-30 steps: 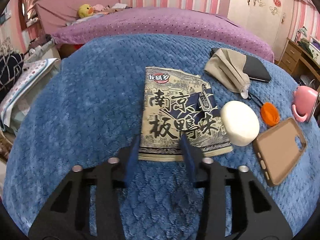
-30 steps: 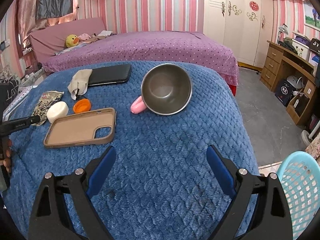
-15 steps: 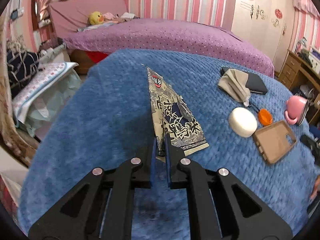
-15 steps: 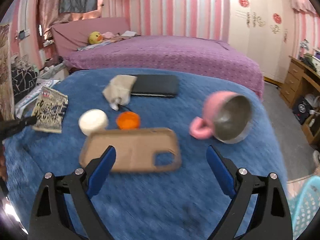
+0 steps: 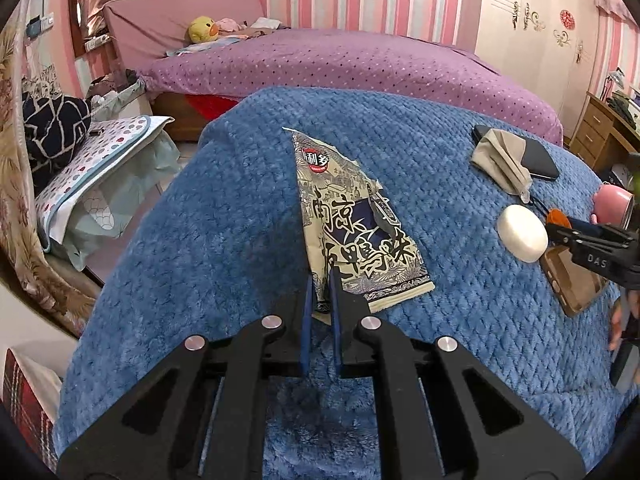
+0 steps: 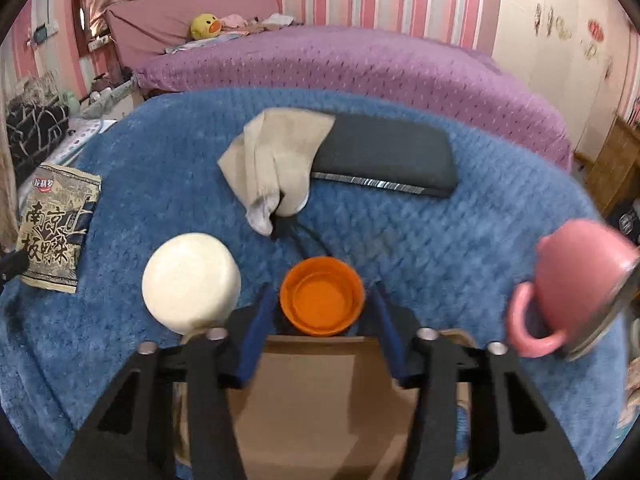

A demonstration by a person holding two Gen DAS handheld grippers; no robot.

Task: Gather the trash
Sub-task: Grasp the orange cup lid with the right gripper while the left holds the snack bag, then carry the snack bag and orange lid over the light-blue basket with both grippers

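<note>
A printed snack wrapper (image 5: pixel 352 224) hangs lifted above the blue quilted blanket (image 5: pixel 224 240); it also shows in the right wrist view (image 6: pixel 56 232). My left gripper (image 5: pixel 320 280) is shut on the wrapper's near edge. An orange bottle cap (image 6: pixel 322 300) lies on the blanket; in the left wrist view it is mostly hidden (image 5: pixel 558 216). My right gripper (image 6: pixel 322 304) is open, its blue fingers either side of the cap, just above a tan phone case (image 6: pixel 320 400).
A white round block (image 6: pixel 192 280) lies left of the cap. A beige cloth (image 6: pixel 276 160) overlaps a black case (image 6: pixel 384 156). A pink mug (image 6: pixel 576 284) lies on its side at the right. A purple bed (image 5: pixel 360 64) stands behind.
My left gripper closed on the wrapper and lifted it. My right gripper moved forward and left over the phone case and narrowed around the orange cap.
</note>
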